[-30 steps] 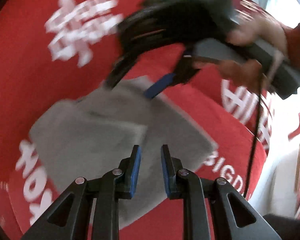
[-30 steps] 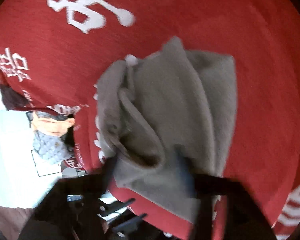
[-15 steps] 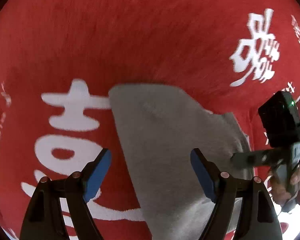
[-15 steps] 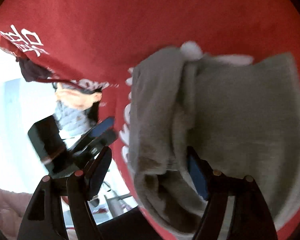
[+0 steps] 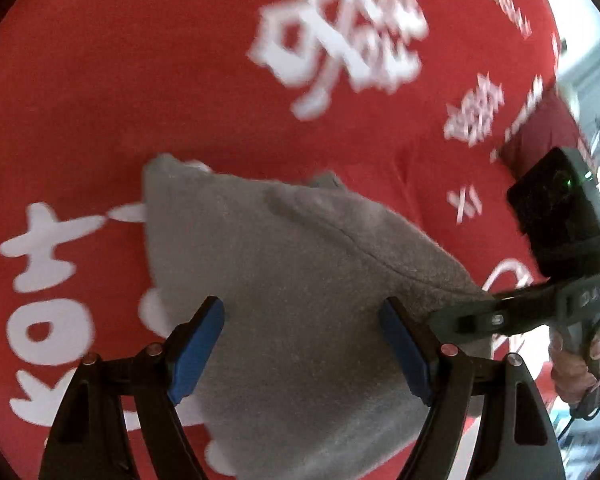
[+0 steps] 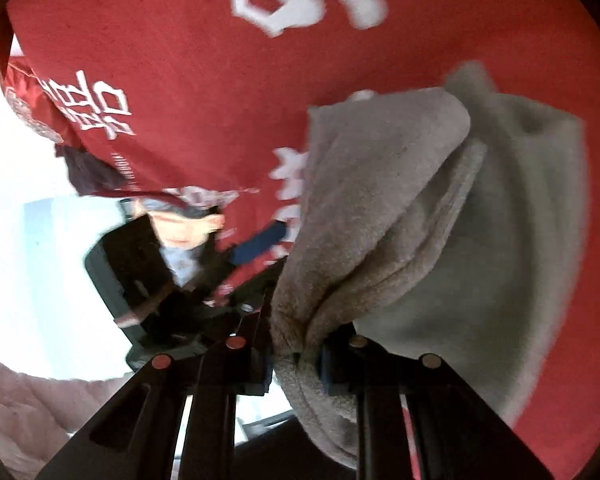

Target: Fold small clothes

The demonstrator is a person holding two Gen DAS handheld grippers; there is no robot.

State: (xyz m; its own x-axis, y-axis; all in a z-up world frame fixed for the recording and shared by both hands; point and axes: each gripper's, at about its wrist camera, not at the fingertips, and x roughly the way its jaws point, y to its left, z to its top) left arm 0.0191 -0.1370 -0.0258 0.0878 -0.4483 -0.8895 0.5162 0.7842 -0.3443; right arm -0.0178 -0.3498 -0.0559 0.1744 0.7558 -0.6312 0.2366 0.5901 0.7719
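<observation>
1. A grey fleece garment (image 5: 300, 300) lies on a red tablecloth (image 5: 140, 80) printed with white characters; in the left wrist view it fills the centre and runs down toward 6 o'clock.
2. The left gripper (image 5: 302, 344) hangs over the garment with its jaws spread wide. The blue pads (image 5: 196, 344) stand apart at 7 and 5 o'clock, and the cloth shows between them without being pinched.
3. The right gripper (image 6: 296, 356) has just been closing and now pinches a bunched fold of the garment (image 6: 400, 220) between its jaws at 6 o'clock of the right wrist view. The cloth rises from the grip in a ridge toward 1 o'clock.
4. In the left wrist view the right gripper (image 5: 488, 312) reaches in from 3 o'clock to the garment's right edge, held by a hand (image 5: 580, 356) at 4 o'clock.
5. In the right wrist view the left gripper (image 6: 256, 248) shows blurred at 8 o'clock, beside the tablecloth's (image 6: 180, 80) hanging edge.
</observation>
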